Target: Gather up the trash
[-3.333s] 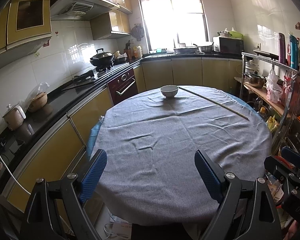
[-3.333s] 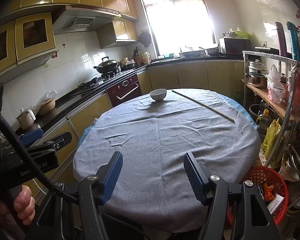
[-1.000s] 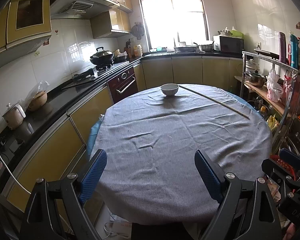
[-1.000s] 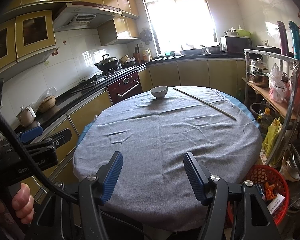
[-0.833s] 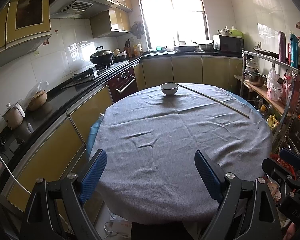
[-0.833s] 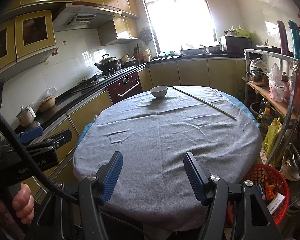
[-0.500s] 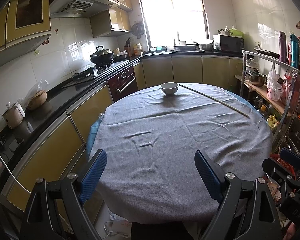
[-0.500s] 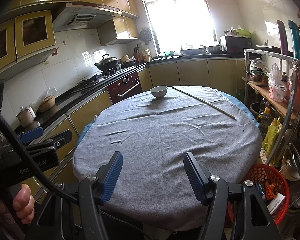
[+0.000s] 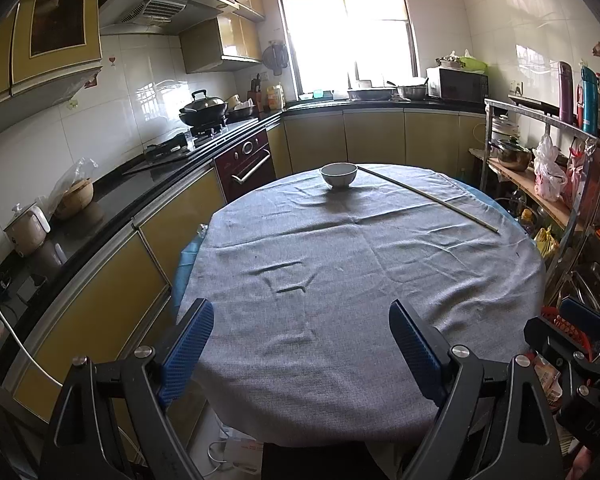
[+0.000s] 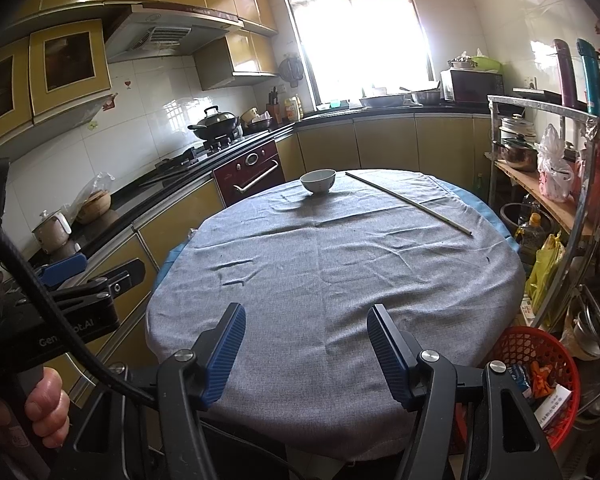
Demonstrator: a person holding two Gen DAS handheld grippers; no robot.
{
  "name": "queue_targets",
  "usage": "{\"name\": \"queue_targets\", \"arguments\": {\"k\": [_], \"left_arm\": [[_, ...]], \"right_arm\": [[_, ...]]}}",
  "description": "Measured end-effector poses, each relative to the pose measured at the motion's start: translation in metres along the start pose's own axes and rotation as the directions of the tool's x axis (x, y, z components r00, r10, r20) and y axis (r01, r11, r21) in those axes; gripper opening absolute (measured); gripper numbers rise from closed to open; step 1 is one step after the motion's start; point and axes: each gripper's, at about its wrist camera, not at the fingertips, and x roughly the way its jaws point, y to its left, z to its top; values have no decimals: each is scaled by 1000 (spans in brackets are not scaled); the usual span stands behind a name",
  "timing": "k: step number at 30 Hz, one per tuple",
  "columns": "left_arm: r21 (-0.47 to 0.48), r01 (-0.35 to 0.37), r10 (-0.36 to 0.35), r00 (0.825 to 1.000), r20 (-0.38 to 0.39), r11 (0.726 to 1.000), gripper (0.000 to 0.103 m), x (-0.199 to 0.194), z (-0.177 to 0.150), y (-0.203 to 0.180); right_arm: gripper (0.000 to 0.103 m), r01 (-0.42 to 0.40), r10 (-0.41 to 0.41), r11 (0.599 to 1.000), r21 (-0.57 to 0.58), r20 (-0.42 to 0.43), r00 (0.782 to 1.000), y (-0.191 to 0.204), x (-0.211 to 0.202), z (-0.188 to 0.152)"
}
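Observation:
A round table (image 9: pixel 360 280) under a grey cloth fills both views. A white bowl (image 9: pixel 339 174) stands at its far edge, also in the right wrist view (image 10: pixel 318 181). A long thin stick (image 9: pixel 428 198) lies across the far right of the cloth, also in the right wrist view (image 10: pixel 408 202). A red basket (image 10: pixel 536 368) holding wrappers stands on the floor at the table's right. My left gripper (image 9: pixel 302 350) is open and empty at the table's near edge. My right gripper (image 10: pixel 306 350) is open and empty beside it.
A black counter (image 9: pixel 112 196) with a stove, wok and kettle runs along the left wall. A metal rack (image 10: pixel 556 184) with pots, bags and bottles stands on the right. Yellow cabinets (image 9: pixel 380 140) line the far wall under the window.
Both views have shifted only slightly. The grippers stay open and nothing on the table has moved.

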Motion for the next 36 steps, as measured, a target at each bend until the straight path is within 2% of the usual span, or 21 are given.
{"name": "queue_targets", "arguments": {"k": [36], "left_arm": [[-3, -2, 2, 1000, -2, 1000, 90, 1, 0, 0]], "right_arm": [[67, -1, 1, 1000, -12, -11, 1000, 1, 5, 2]]}}
